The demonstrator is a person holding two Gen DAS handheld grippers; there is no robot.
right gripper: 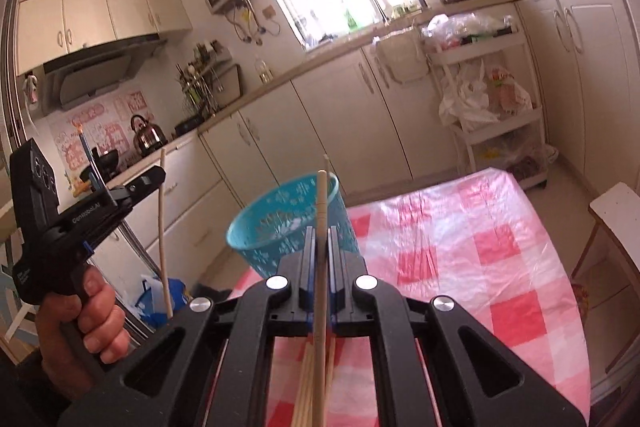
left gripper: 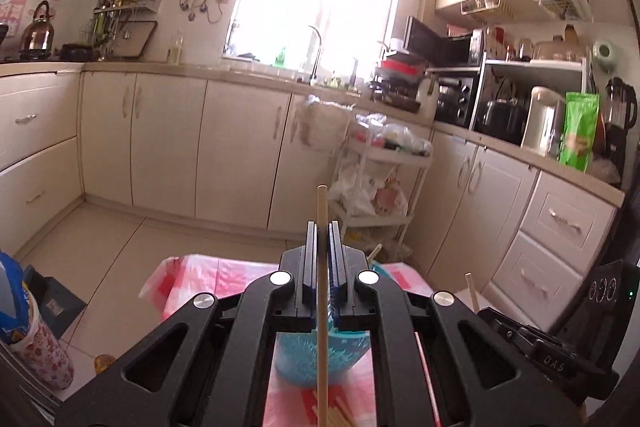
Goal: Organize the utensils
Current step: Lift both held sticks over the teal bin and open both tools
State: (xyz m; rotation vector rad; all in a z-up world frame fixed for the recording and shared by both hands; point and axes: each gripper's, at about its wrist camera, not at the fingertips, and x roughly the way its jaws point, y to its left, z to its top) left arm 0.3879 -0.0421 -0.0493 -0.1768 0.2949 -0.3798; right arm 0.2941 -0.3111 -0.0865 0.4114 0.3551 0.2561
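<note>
My left gripper [left gripper: 322, 227] is shut on a wooden chopstick [left gripper: 322, 211] that stands upright between its jaws. It also shows in the right wrist view [right gripper: 154, 175], at the left, with its chopstick [right gripper: 163, 227]. My right gripper [right gripper: 321, 231] is shut on another wooden chopstick [right gripper: 322, 203], tip up. A teal patterned cup [right gripper: 280, 219] stands on the red-and-white checked tablecloth [right gripper: 480, 247] just beyond the right gripper; in the left wrist view the cup [left gripper: 312, 359] lies below the left gripper. Several more chopsticks [right gripper: 306, 387] lie on the cloth under the right gripper.
Kitchen cabinets [left gripper: 168, 143] run along the far walls. A white trolley with bags [left gripper: 376, 179] stands past the table's far end. A white chair [right gripper: 616, 211] is at the table's right side. A blue bag [right gripper: 160, 299] sits on the floor at the left.
</note>
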